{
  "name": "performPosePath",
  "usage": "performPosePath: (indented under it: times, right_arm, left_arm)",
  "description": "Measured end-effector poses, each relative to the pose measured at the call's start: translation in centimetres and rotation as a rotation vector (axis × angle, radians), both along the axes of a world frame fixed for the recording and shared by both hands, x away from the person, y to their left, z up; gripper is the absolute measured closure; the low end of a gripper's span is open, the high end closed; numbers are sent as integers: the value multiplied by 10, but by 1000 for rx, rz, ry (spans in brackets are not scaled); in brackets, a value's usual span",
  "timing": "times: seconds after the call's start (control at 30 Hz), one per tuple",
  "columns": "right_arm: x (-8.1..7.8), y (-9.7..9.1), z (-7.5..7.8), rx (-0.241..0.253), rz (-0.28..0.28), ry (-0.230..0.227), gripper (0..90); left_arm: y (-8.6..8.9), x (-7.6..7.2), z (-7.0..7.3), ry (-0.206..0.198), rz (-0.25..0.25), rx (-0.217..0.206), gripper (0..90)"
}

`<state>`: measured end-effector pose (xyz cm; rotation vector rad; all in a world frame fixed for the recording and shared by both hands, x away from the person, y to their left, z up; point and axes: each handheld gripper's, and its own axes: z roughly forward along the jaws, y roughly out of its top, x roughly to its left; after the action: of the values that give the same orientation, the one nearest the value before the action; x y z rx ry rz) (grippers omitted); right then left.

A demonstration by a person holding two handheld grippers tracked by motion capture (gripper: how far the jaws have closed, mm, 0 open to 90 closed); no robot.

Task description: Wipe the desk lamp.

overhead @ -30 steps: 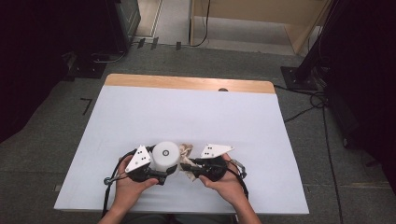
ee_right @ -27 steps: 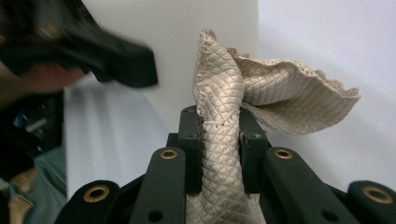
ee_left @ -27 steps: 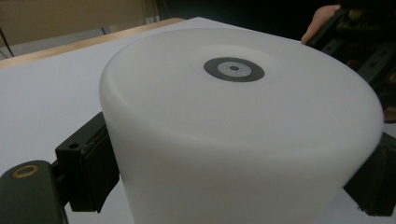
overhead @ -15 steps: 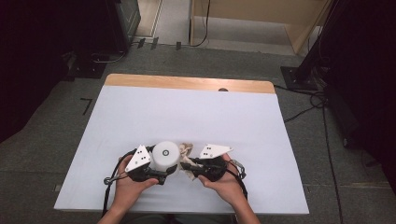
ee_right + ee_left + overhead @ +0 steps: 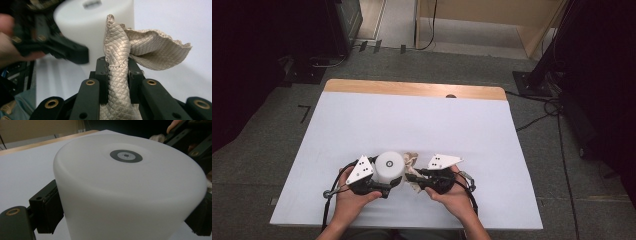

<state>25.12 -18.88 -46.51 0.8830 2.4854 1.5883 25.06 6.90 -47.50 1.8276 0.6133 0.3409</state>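
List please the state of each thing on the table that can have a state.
White cylinder: upright on the table, clamped between the left gripper fingers.
Beige quilted cloth: bunched, pinched by the right gripper, loose end fanning out.
Left gripper: shut on the cylinder.
Right gripper: shut on the cloth.

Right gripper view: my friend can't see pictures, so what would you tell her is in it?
A beige quilted cloth is pinched between the two black jaws of the right claw, its loose end flopping to the right. Behind it stands a white round plastic canister on a white table, gripped by the left claw.
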Motion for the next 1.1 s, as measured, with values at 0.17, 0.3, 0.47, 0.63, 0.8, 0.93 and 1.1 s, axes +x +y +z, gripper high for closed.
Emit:
performPosePath:
  times: [0.17,0.3,0.47,0.63,0.8,0.93,1.1]
  right_arm:
    - [4,2,-12,-39,11,65,763]
    - [5,6,-20,-93,16,102,762]
    - [4,7,-21,-103,14,105,762]
    - [5,8,-23,-108,12,100,760]
    - [5,9,-24,-110,13,102,760]
    - [4,10,-25,-117,23,106,760]
    - [2,12,-24,-122,37,79,760]
  left_arm:
    - [-1,-1,-1,-4,13,-6,74]
    - [-2,-1,-1,-4,14,-5,73]
    - [-4,-3,0,19,47,20,61]
    - [-14,-14,-1,32,146,50,0]
    - [-14,-18,7,62,245,15,3]
    - [-14,-18,8,51,226,19,57]
    - [-5,-9,10,36,125,37,69]
